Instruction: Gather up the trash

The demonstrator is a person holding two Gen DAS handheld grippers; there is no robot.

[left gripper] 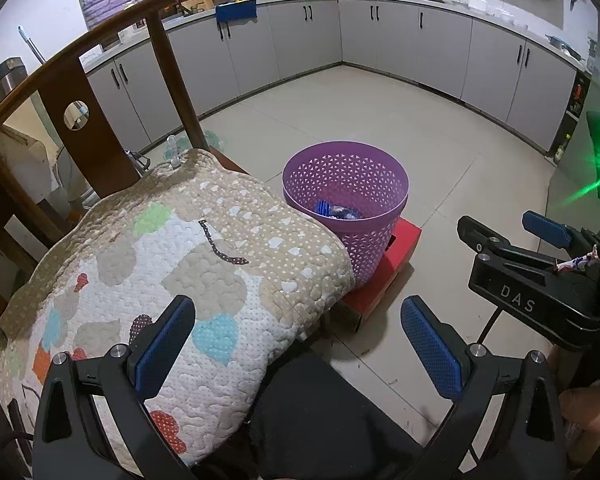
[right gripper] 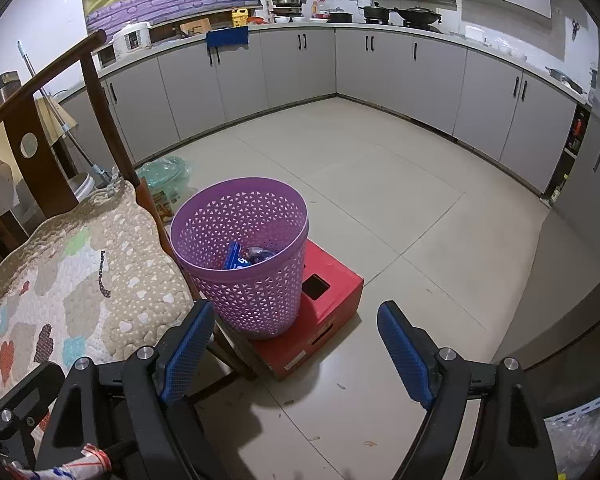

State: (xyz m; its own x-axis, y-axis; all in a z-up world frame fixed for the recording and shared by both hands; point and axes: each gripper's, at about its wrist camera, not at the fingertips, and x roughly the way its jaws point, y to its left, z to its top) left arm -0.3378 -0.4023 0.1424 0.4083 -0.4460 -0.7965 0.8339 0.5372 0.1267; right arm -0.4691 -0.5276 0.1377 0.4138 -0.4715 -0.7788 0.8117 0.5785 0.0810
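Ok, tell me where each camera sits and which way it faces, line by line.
Left wrist: on the left gripper, looking forward and down past the quilted chair cushion to the purple basket; its own open blue-padded fingers show, with the right gripper at the right edge.
Right wrist: on the right gripper, looking forward and down at the basket on the red box; its open fingers show.
Shared: basket, box, cushion, wooden chair, grey kitchen cabinets, tiled floor.
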